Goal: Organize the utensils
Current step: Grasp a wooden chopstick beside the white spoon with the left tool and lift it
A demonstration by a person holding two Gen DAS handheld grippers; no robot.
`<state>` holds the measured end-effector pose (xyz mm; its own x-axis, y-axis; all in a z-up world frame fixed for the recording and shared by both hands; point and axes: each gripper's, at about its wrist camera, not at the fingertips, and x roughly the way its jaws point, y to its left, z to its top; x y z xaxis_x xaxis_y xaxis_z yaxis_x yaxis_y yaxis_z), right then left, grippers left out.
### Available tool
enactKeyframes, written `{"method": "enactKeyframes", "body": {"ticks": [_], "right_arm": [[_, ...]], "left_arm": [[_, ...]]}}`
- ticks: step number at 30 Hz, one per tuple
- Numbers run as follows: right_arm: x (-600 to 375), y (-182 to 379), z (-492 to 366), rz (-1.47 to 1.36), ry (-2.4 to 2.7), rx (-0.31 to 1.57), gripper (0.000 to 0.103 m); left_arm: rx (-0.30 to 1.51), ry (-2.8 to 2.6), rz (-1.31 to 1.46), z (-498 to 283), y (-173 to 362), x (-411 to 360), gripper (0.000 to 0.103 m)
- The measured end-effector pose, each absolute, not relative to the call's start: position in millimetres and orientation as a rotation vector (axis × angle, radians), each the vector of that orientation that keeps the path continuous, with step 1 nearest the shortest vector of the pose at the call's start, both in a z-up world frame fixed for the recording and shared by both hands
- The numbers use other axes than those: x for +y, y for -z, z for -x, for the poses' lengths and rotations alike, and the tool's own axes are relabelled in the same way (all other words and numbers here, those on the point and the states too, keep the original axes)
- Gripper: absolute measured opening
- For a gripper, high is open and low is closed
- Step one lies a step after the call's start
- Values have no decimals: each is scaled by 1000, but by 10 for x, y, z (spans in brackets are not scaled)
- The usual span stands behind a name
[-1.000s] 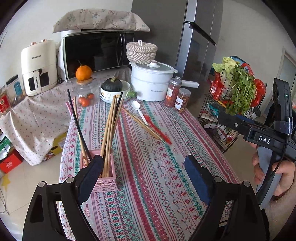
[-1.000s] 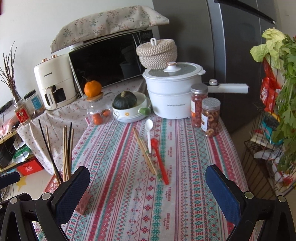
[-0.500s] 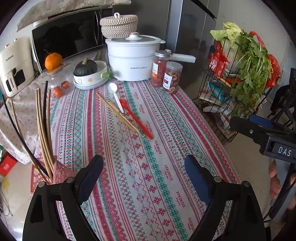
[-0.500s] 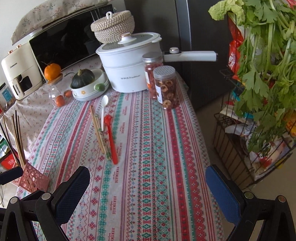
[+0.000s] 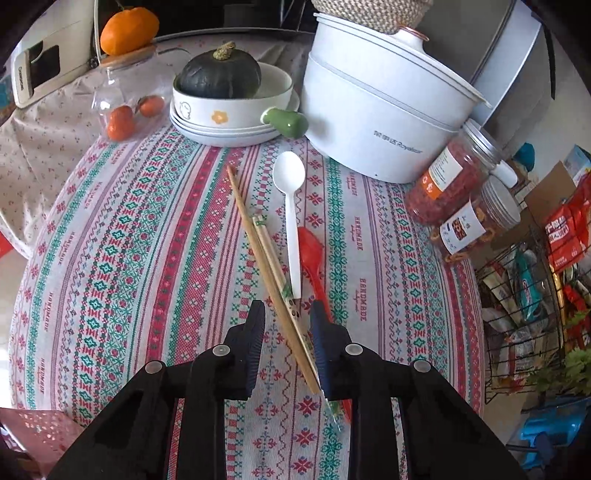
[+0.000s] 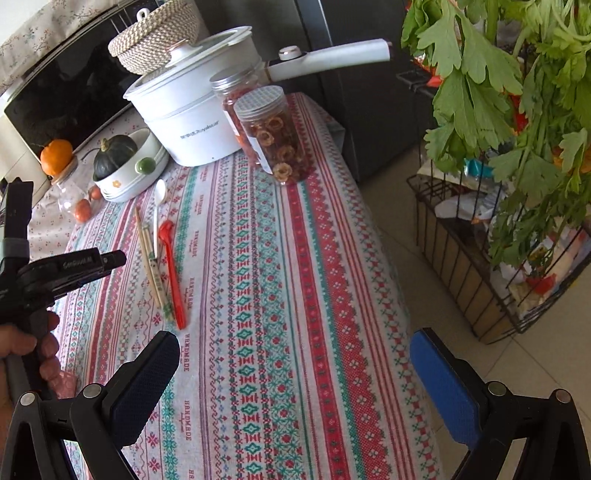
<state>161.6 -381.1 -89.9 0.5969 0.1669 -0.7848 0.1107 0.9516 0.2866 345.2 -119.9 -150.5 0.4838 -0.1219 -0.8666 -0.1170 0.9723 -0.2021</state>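
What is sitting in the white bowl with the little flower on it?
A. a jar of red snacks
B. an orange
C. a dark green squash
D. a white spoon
C: a dark green squash with a stubby stem fills the white bowl; the orange sits on a glass jar beside it and the white spoon lies on the tablecloth.

In the left wrist view, the lower end of the red spoon [image 5: 312, 258] is hidden behind the right finger of the left gripper [image 5: 286, 323]. Whether the chopsticks [image 5: 271, 266] between the fingers are touched cannot be told. At the lower left edge, the pink basket [image 5: 33, 432] is cut off. In the right wrist view, the hand [image 6: 22, 350] is cropped at the left edge.
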Motion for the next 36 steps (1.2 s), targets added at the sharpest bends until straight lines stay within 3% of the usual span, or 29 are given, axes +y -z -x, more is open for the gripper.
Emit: {"method": "enactKeyframes", "body": {"ticks": [5,19,22,36], "right_arm": [[-3777,962,-1681,-330,-66,951,103],[-3573,919,-1664,-216,-123,917,103],[-3546,954,-1716,-207,-124,922,103],[-3471,1013,-1817,-215,-91,943,102]], "left_arm": [[1051,-93,337,-3869,1666,-952,16],[1038,-128,325,-4559,1968,-816,16],[1028,-122,279,-4621,1993,-866,9],[1049,90,165,-4012,2021,-1329,5]]}}
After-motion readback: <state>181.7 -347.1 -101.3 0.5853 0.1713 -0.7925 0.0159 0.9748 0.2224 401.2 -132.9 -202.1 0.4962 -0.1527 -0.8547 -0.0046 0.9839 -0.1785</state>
